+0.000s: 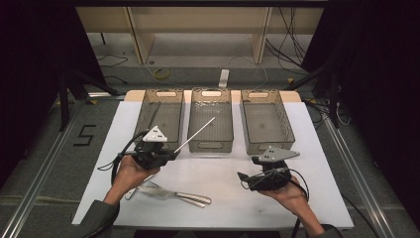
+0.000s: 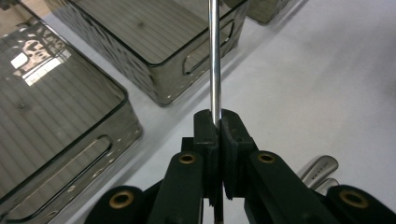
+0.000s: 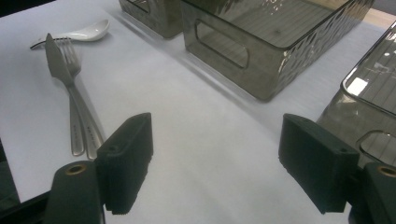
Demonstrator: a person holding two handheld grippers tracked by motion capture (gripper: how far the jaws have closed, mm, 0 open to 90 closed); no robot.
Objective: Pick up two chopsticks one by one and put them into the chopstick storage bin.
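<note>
Above the white worktop (image 1: 218, 193), the left claw (image 1: 171, 154) pinches one end of a thin, straight silver metal rod (image 1: 195, 134), likely a chopstick, whose long axis slants up and away so its free tip hangs over the middle one (image 1: 211, 121) of three smoky translucent plastic bins, with one bin (image 1: 159, 119) to its left and one (image 1: 266, 124) to its right. The right claw (image 1: 243, 177) is spread wide with nothing between its pads, low over the sheet and nearer the right bin. Left behind on the worktop are one steel fork (image 3: 70, 70), one steel knife (image 3: 58, 65) and one white spoon (image 3: 86, 31), lying close under the left hand.
</note>
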